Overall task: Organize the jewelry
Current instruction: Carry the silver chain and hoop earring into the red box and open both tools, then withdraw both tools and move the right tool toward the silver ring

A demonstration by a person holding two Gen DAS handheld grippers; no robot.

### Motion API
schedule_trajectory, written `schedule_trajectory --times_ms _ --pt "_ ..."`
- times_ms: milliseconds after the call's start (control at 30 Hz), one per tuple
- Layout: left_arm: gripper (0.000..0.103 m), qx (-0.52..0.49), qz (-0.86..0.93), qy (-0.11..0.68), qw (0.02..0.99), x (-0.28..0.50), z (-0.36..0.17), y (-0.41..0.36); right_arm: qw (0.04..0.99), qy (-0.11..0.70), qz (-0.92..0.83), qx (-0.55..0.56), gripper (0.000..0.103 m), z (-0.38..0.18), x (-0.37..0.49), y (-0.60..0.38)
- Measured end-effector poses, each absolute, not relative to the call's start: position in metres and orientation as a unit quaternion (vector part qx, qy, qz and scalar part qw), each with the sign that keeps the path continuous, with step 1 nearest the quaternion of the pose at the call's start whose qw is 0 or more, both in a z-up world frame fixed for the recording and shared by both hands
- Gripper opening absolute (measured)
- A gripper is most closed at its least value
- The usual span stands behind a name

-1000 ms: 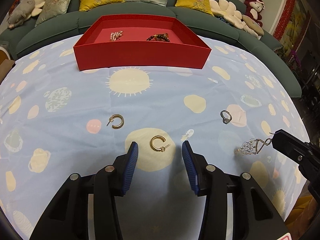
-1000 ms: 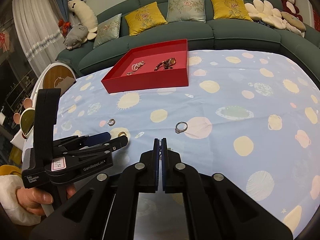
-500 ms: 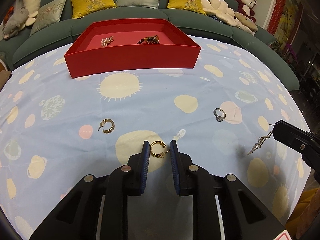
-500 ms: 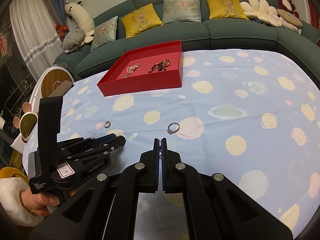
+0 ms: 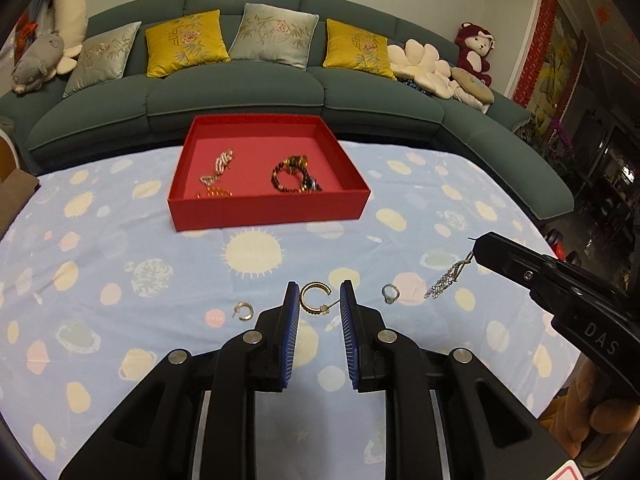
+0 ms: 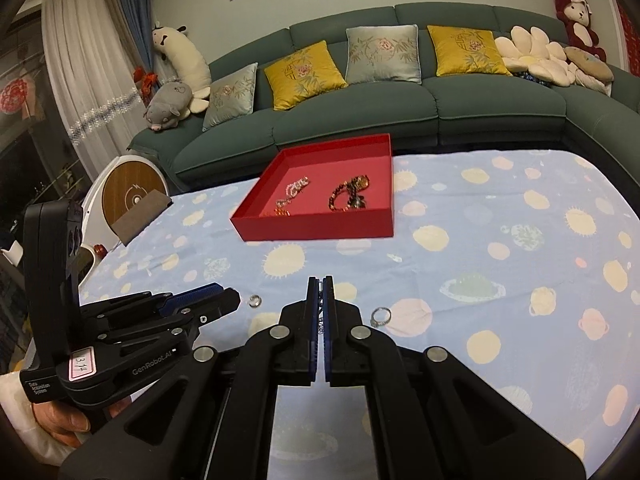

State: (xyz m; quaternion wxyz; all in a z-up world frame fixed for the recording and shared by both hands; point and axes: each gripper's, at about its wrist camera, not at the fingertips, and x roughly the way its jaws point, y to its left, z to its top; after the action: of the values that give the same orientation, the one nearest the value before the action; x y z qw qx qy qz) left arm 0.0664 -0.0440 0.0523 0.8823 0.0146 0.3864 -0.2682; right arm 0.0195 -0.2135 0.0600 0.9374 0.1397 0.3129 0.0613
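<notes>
My left gripper [image 5: 320, 287] is shut on a gold hoop earring [image 5: 305, 304], held clear above the blue tablecloth. Its twin hoop [image 5: 244, 311] lies on the cloth to the left, and a silver ring [image 5: 390, 293] lies to the right. My right gripper [image 6: 321, 280] is shut on a silver dangling earring [image 5: 444, 280], which hangs from its tip at the right of the left wrist view. The red tray [image 5: 268, 214] stands at the far side and holds a pearl piece and a beaded bracelet. In the right wrist view the left gripper [image 6: 230, 300] is at the left, beside the ring [image 6: 380, 316].
A green sofa [image 5: 240, 96] with cushions and plush toys curves behind the table. A round white and wood object [image 6: 132, 196] stands off the table's left edge. A person's hand [image 6: 60, 420] grips the left tool.
The left jaws closed on the gold hoop earring. Both grippers then rose off the cloth, each carrying its piece, and the views tilted up toward the sofa.
</notes>
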Motion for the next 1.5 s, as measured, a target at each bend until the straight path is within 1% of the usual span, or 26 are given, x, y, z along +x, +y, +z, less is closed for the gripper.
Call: schedule_trajectory --times_ms 233,333,400,633,833,967,1133,1333,1400,1500 --pt "0.018 0.021 -0.249 0.320 0.914 0.099 0.129 -0.031 0.954 0.256 0.080 0.132 0.001 0.124 0.051 -0.205" --pt "0.018 0.030 -0.237 0.300 0.924 0.128 0.149 -0.032 0.959 0.240 0.083 0.128 0.001 0.144 0.079 -0.207" --pt "0.018 0.039 -0.231 0.294 0.927 0.151 0.152 -0.036 0.959 0.239 0.083 0.129 0.001 0.149 0.104 -0.210" --pt "0.018 0.044 -0.204 0.315 0.926 0.230 0.124 -0.049 0.949 0.269 0.069 0.152 0.001 0.126 0.189 -0.226" --pt "0.018 0.054 -0.195 0.345 0.916 0.276 0.089 -0.057 0.942 0.294 0.055 0.149 0.001 0.095 0.242 -0.230" --pt "0.018 0.052 -0.190 0.361 0.912 0.296 0.066 -0.060 0.938 0.315 0.043 0.141 0.001 0.069 0.265 -0.233" --pt "0.018 0.073 -0.181 0.371 0.908 0.307 0.040 -0.066 0.930 0.336 0.023 0.148 0.001 0.037 0.287 -0.247" --pt "0.019 0.072 -0.191 0.395 0.896 0.319 0.019 -0.070 0.922 0.356 0.009 0.151 0.001 0.012 0.301 -0.259" --pt "0.019 0.074 -0.186 0.401 0.894 0.320 0.014 -0.071 0.920 0.361 0.001 0.149 0.003 0.006 0.302 -0.262" --pt "0.028 0.078 -0.175 0.396 0.898 0.318 0.017 -0.071 0.923 0.358 -0.008 0.143 0.005 0.009 0.301 -0.263"
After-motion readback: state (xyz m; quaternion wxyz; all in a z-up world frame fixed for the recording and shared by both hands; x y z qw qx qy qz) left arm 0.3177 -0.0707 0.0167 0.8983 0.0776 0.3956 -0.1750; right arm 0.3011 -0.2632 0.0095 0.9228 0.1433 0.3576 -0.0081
